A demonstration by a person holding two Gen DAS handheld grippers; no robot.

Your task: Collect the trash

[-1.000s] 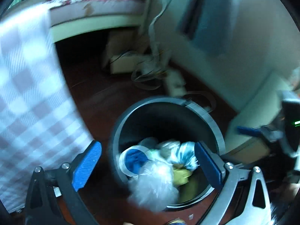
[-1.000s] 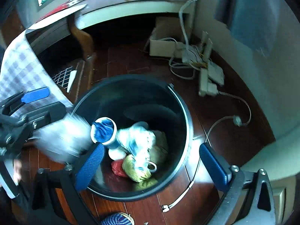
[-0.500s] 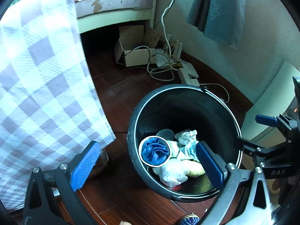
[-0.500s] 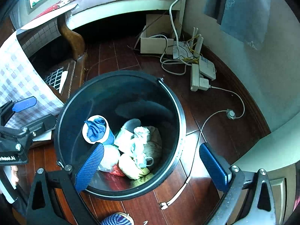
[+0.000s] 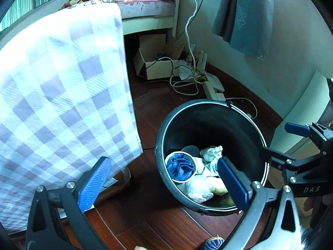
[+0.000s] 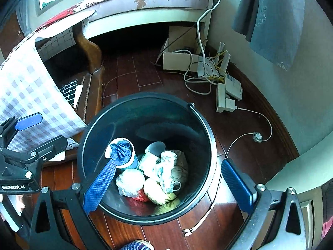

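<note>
A black trash bin stands on the dark wood floor. Inside lie a paper cup stuffed with blue cloth, a clear plastic bag, crumpled white paper and yellowish wads. My left gripper is open and empty, above and left of the bin; it also shows in the right wrist view. My right gripper is open and empty over the bin's near rim; it also shows in the left wrist view.
A table with a purple-checked cloth stands left of the bin. A power strip and tangled cables and a white cardboard box lie by the far wall. A bed is at the back.
The plastic bag fell from my left gripper into the bin a second ago. Since then both grippers have pulled back and up, and the bin looks smaller.
</note>
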